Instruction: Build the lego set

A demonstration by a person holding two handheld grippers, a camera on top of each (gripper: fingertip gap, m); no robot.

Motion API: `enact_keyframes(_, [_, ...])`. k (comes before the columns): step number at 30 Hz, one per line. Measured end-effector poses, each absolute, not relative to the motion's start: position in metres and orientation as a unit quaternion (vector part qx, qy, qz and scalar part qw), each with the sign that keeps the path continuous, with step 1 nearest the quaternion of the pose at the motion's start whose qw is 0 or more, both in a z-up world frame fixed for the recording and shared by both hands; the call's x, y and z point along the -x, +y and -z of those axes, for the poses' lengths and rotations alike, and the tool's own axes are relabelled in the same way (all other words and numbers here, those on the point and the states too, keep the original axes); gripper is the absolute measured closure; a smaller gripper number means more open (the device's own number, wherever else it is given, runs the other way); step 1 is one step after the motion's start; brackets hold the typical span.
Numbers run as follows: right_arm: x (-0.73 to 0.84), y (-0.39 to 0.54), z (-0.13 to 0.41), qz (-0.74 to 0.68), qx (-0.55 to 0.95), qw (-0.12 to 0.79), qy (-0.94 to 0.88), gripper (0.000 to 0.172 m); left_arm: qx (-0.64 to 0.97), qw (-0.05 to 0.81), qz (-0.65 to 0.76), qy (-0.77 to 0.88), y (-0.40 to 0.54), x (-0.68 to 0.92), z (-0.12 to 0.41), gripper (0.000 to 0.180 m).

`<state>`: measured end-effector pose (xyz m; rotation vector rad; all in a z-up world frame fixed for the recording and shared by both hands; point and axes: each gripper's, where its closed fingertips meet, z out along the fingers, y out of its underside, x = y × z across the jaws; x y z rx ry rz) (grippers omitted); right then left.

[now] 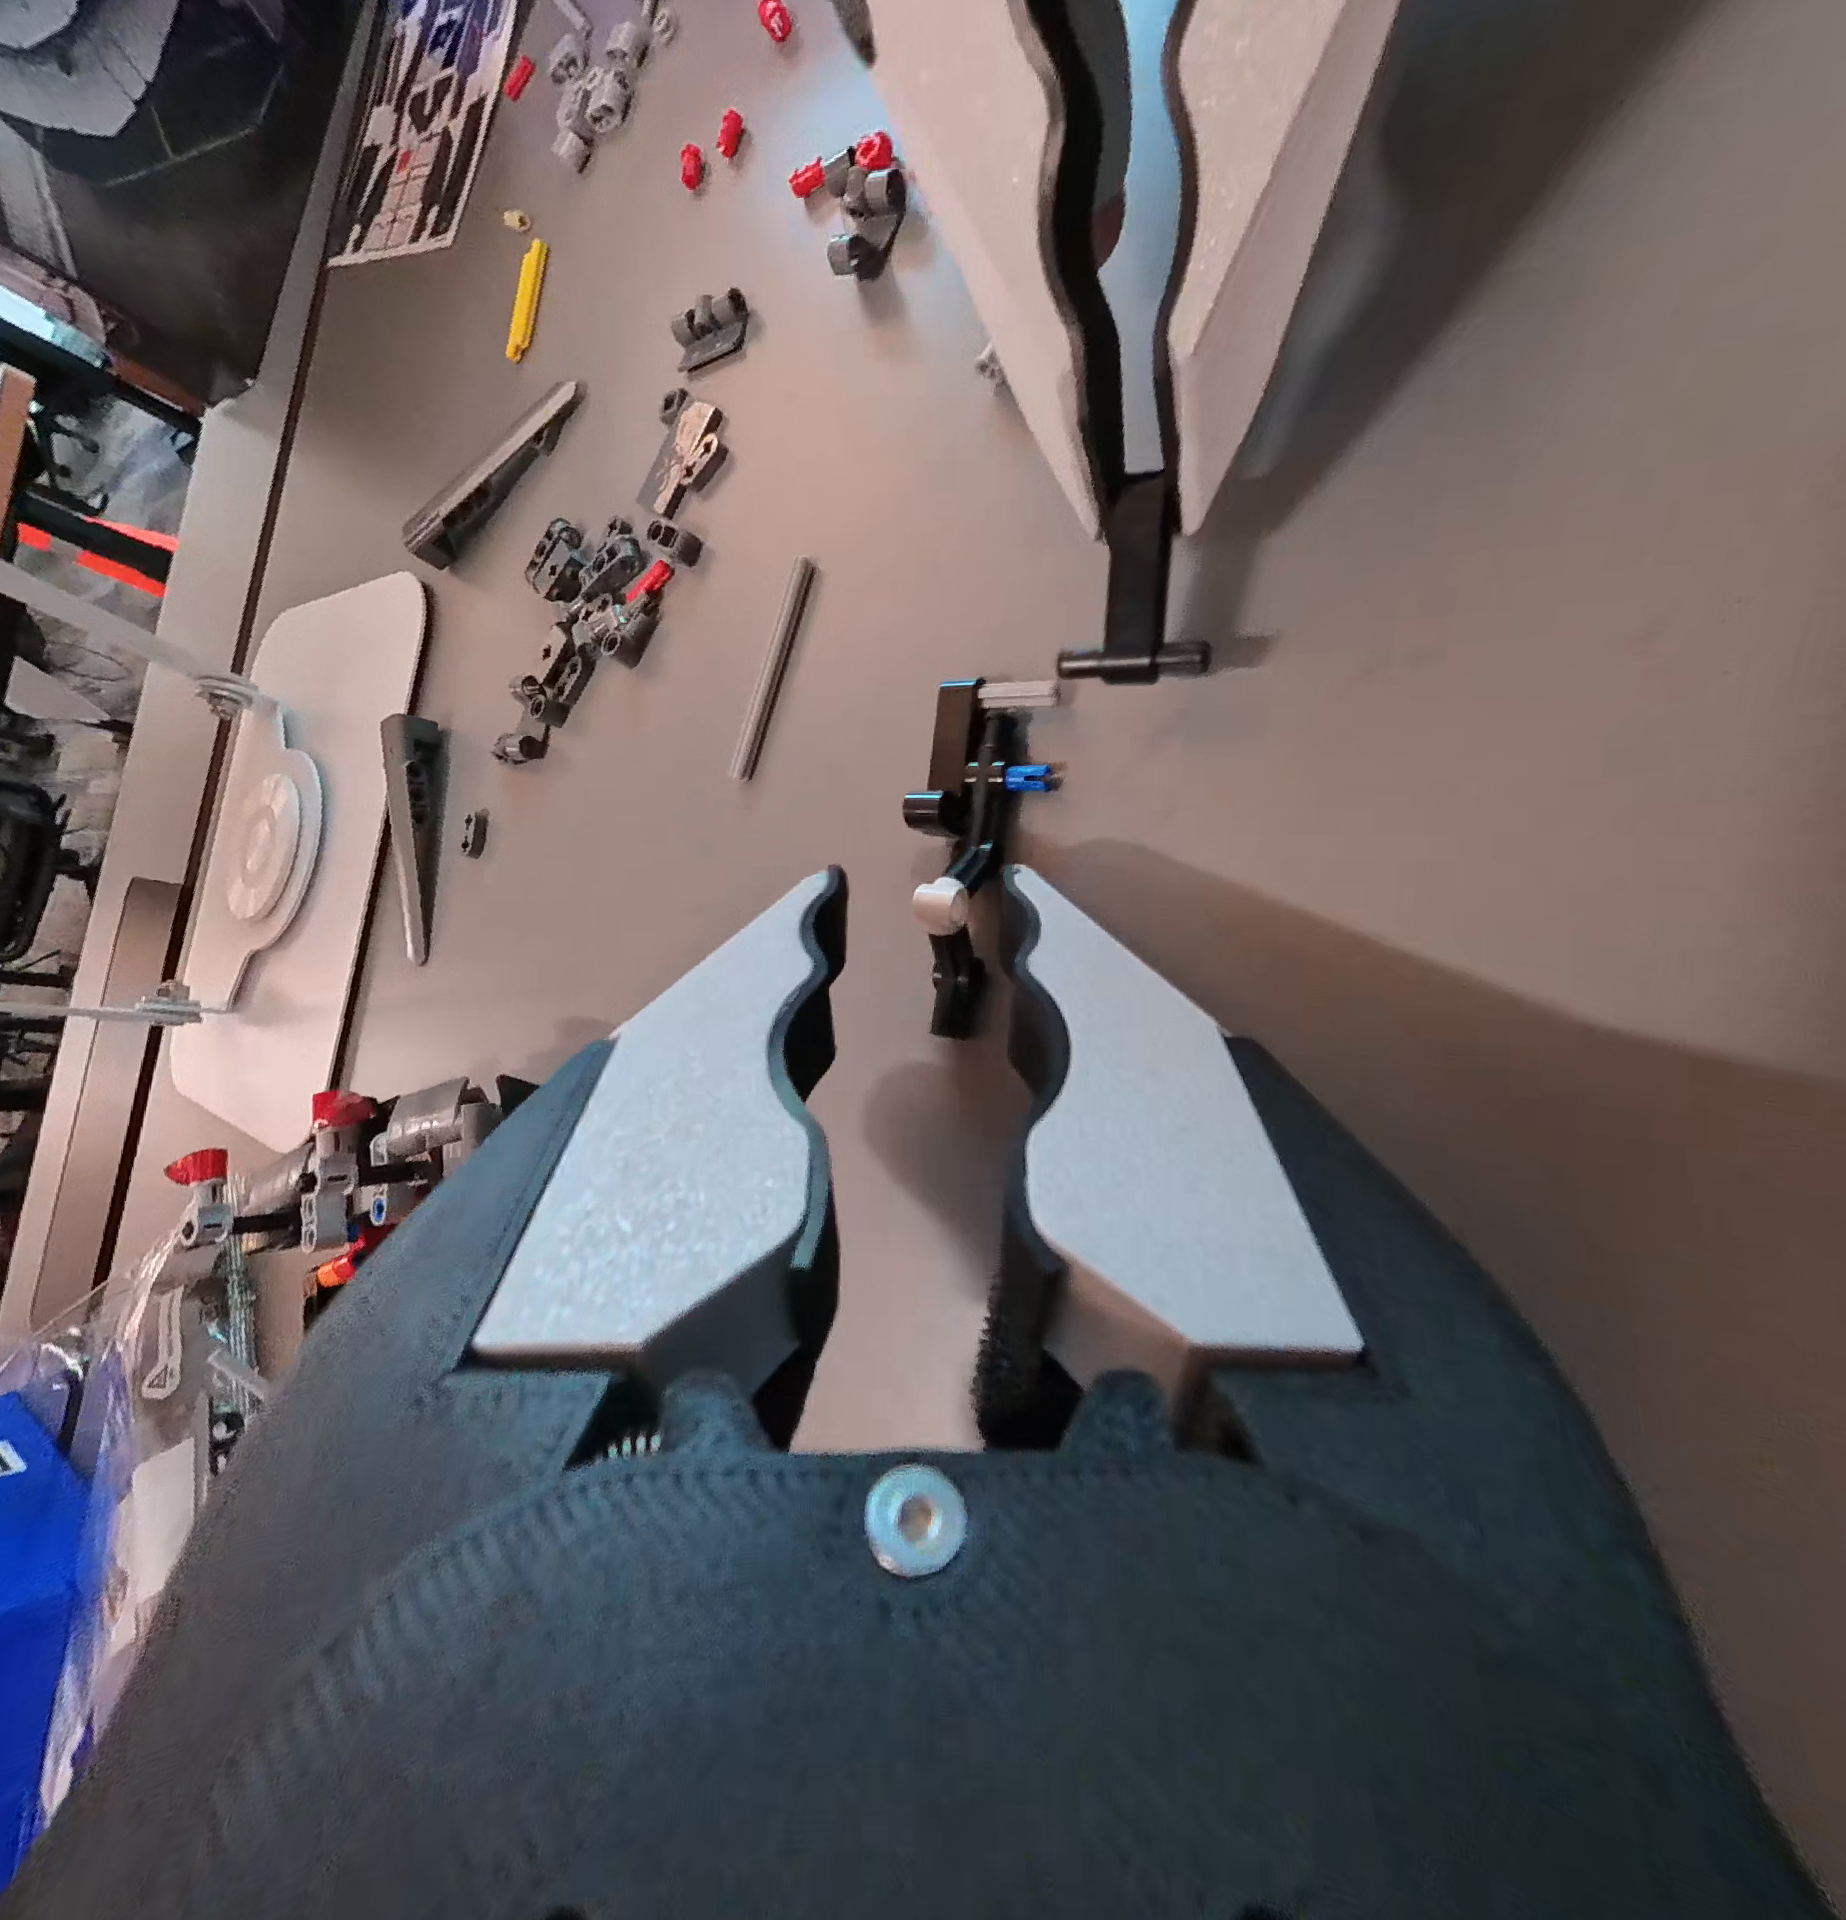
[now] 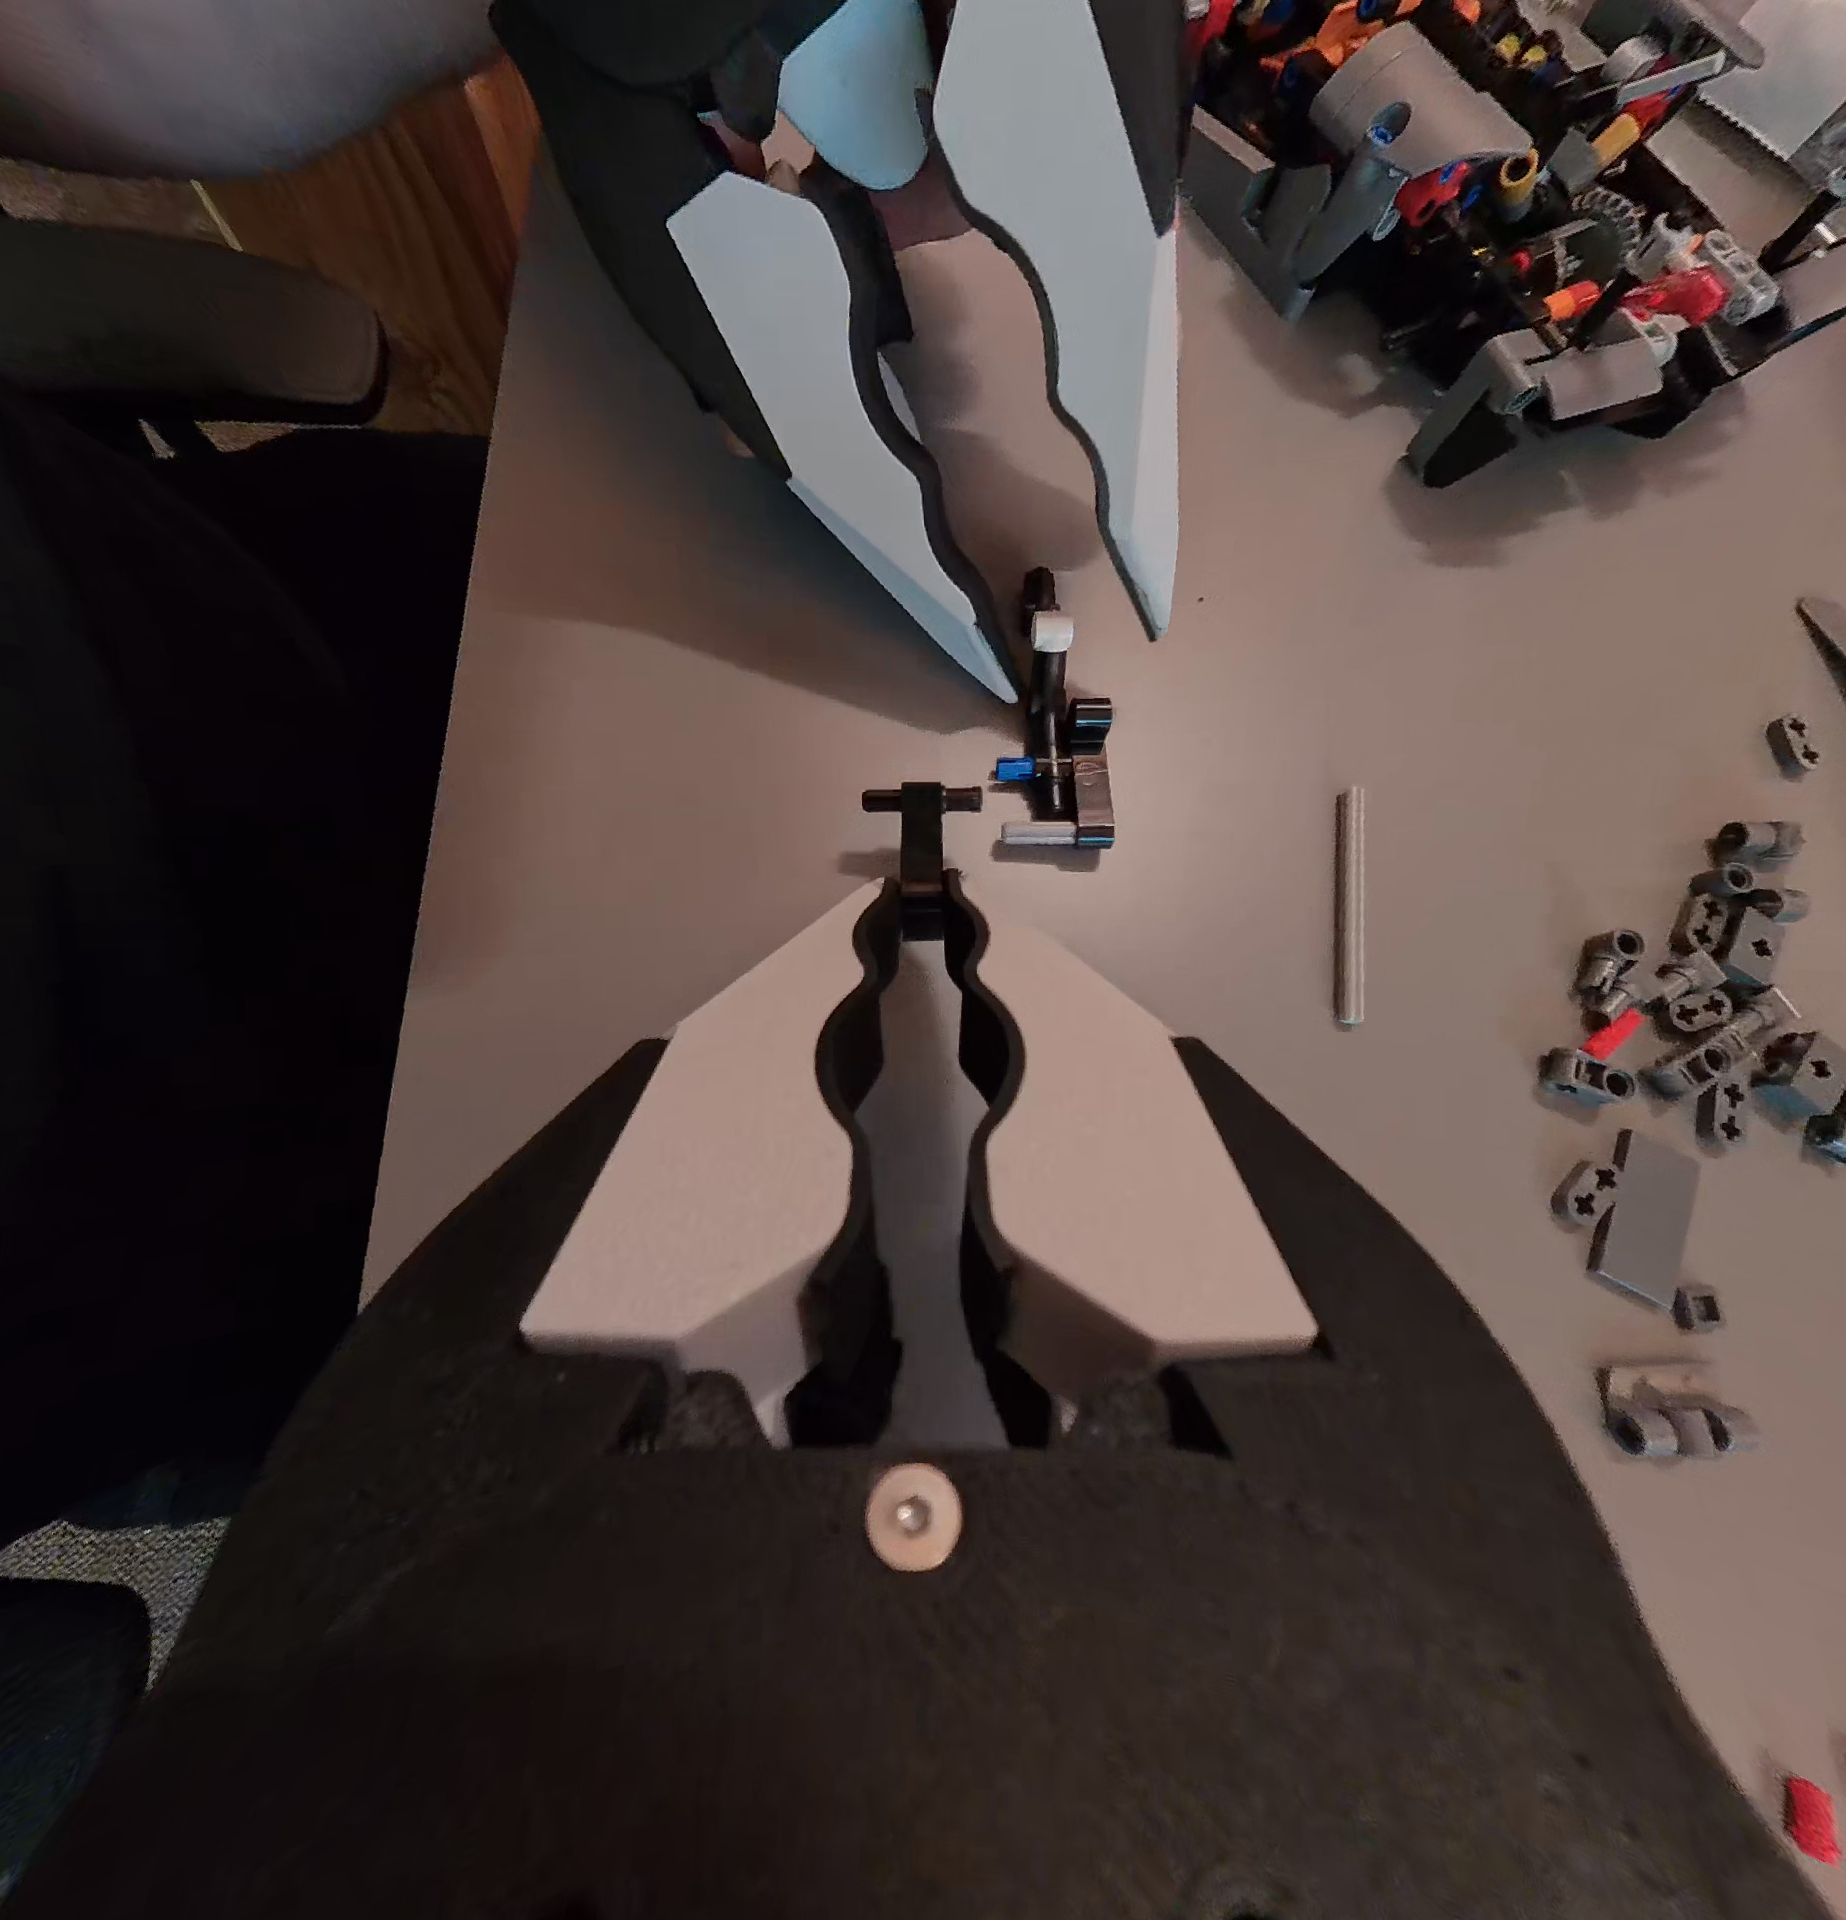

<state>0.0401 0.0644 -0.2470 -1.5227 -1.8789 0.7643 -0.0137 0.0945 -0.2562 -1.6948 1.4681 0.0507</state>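
**Two claws meeting near the table's edge**

We are working close to the near edge of the grey table (image 2: 607, 935), which is falling away to a dark chair on our right gripper's left side; bare tabletop is lying open around both claws. A long grey axle (image 2: 1349, 904) and a heap of grey connectors (image 2: 1719, 997) are sitting well apart to the side, with a half-built model (image 2: 1521, 208) farther off.

Our right gripper (image 2: 921, 883) is reaching level over the table, its tips pinched onto a black T-shaped piece (image 2: 920, 821), the crossbar sticking out ahead of the pads.

Our left gripper (image 1: 924, 883) is angling down from the opposite side, its jaws partly open. A black linkage assembly (image 1: 966, 790) with a blue pin (image 1: 1031, 777) is lying between its tips; one fingertip (image 1: 1018, 883) is just beside it, and we cannot tell whether it touches. The T-piece is hanging just beside the assembly's far end.
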Motion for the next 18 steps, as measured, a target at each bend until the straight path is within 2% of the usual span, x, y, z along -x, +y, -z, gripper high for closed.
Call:
enact_keyframes(5, [-0.039, 0.062, 0.258, -0.285, 0.581, 0.273, -0.711, 0.167, 0.676, 0.432, -0.011, 0.597, 0.094, 0.013, 0.257, 0.155])
enact_keyframes(10, [-0.040, 0.062, 0.259, -0.280, 0.584, 0.269, -0.713, 0.155, 0.674, 0.431, -0.008, 0.600, 0.095, 0.013, 0.257, 0.155])
enact_keyframes(18, [-0.042, 0.060, 0.254, -0.277, 0.579, 0.274, -0.716, 0.156, 0.672, 0.423, 0.000, 0.608, 0.093, 0.014, 0.256, 0.151])
